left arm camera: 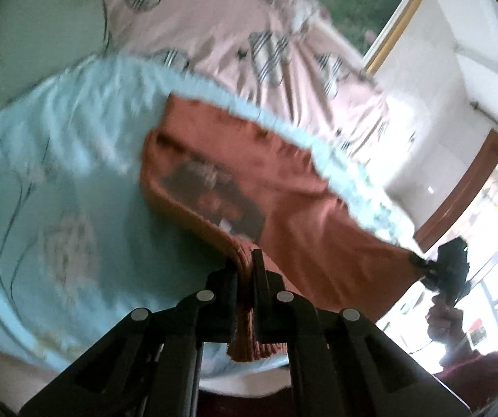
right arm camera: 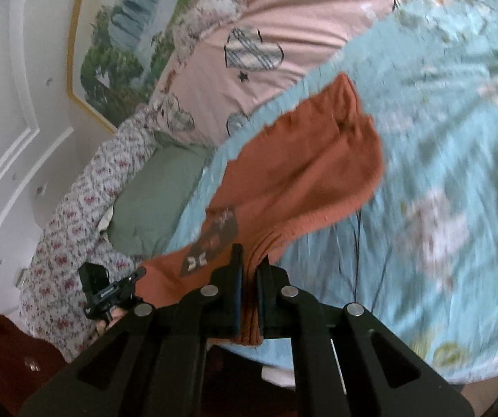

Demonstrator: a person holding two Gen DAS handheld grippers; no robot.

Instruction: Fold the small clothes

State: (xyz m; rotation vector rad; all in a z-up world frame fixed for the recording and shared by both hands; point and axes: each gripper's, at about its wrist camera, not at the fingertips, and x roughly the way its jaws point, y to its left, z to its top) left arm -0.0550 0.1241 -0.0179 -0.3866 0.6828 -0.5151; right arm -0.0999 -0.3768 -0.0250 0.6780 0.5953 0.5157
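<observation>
A small rust-orange garment [left arm camera: 283, 194] with a dark printed patch is held up, stretched between both grippers above the light blue bedspread [left arm camera: 58, 173]. My left gripper [left arm camera: 245, 260] is shut on its ribbed edge. My right gripper [right arm camera: 249, 260] is shut on the other ribbed edge of the garment [right arm camera: 301, 166]. The right gripper also shows in the left wrist view [left arm camera: 419, 260], pinching a corner. The left gripper shows in the right wrist view [right arm camera: 138, 274], pinching the opposite corner. Both views are blurred by motion.
A pink quilt with heart prints [right arm camera: 283, 27] lies behind the blue bedspread [right arm camera: 440, 173]. A green pillow [right arm camera: 155, 201] and floral fabric [right arm camera: 72, 229] are at the bed's side. A framed picture [right arm camera: 117, 34] hangs on the white wall. A bright doorway [left arm camera: 492, 226] is at right.
</observation>
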